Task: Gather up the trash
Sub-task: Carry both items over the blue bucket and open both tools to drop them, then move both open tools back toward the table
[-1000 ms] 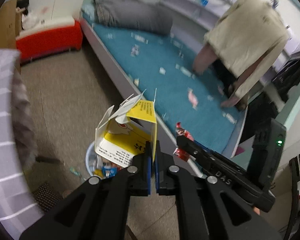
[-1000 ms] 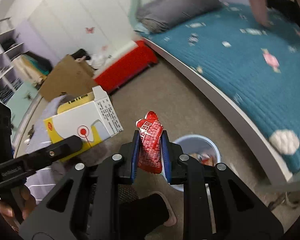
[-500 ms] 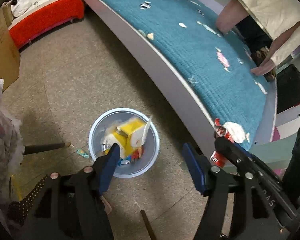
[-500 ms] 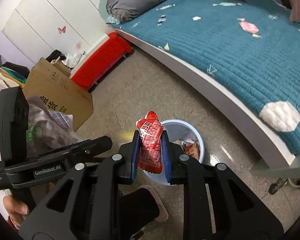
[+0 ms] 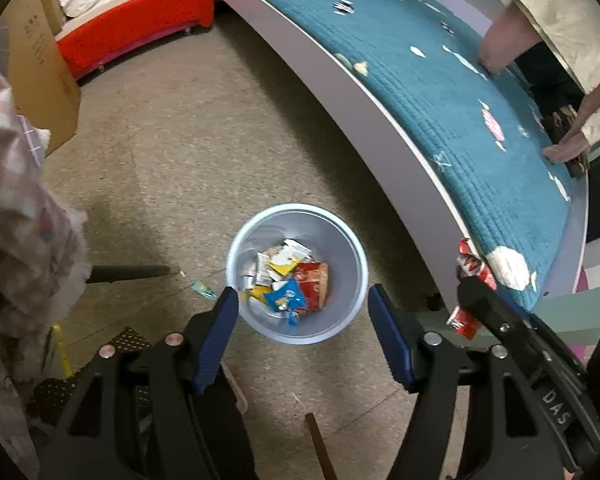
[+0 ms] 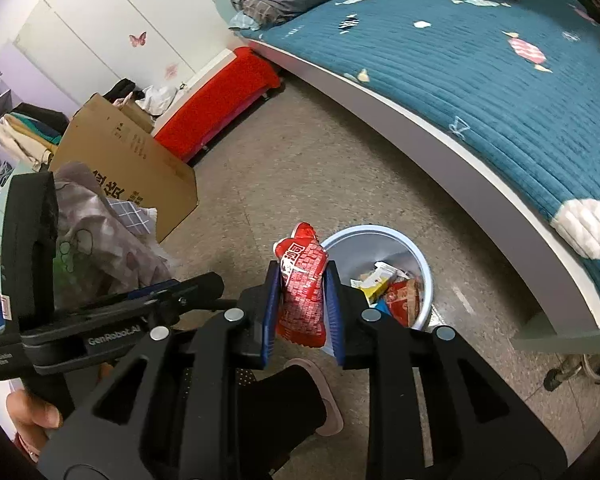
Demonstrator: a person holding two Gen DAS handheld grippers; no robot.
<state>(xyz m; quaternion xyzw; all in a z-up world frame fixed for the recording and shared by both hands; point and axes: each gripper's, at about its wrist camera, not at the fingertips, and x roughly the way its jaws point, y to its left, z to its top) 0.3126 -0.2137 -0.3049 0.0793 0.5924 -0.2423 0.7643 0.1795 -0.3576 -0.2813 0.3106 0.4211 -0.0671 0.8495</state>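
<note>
Left gripper [image 5: 300, 332] points steeply down, spread empty above the bin [image 5: 236, 252]; right gripper [image 6: 302, 304] pinches a red packet [image 6: 302, 284].

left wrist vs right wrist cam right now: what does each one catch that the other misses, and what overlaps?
Left wrist only: the left tool, open and empty above the bin, and a teal scrap on the floor beside it.
Right wrist only: the white wardrobe with butterfly stickers, and a slippered foot.
Both: the pale blue bin of wrappers, the red wrapper in the right tool, the teal bed, the red bench, the cardboard box.
</note>
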